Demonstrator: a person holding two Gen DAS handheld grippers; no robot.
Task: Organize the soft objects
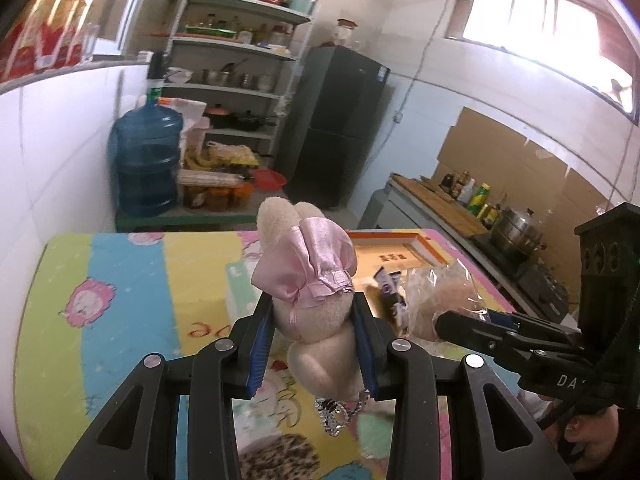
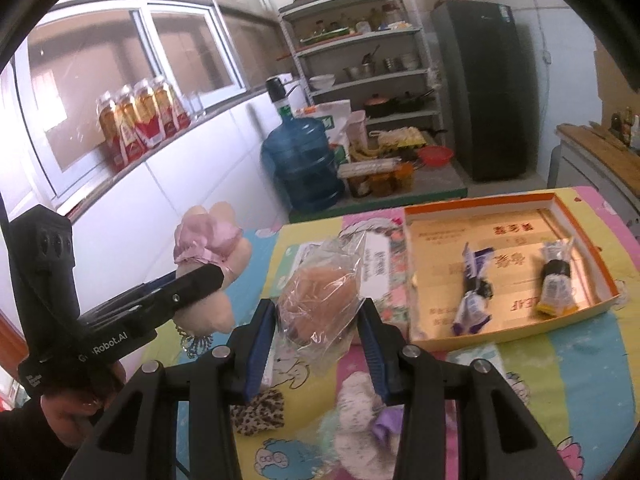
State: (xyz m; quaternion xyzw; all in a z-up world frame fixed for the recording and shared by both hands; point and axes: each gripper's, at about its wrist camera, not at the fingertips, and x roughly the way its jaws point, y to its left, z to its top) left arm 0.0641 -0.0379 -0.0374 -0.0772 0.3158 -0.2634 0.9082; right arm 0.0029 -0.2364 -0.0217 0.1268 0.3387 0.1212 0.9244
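Observation:
My left gripper (image 1: 314,320) is shut on a cream plush toy (image 1: 320,344) in a pink satin dress, held up above the table; a small silver chain hangs under it. The same plush toy (image 2: 208,256) shows at the left of the right wrist view. My right gripper (image 2: 318,320) is shut on a clear plastic bag with a pinkish soft thing inside (image 2: 320,292), also lifted off the table. That bag (image 1: 436,292) shows right of the plush toy in the left wrist view.
An open orange-rimmed cardboard box (image 2: 576,312) lies on the table with a purple packet (image 2: 474,292) and a yellow-ended packet (image 2: 554,280) in it. A leopard-print fabric piece (image 2: 260,412) and a white plush item (image 2: 356,404) lie on the cartoon-print tablecloth (image 1: 120,280). Shelves, a water jug and a fridge stand behind.

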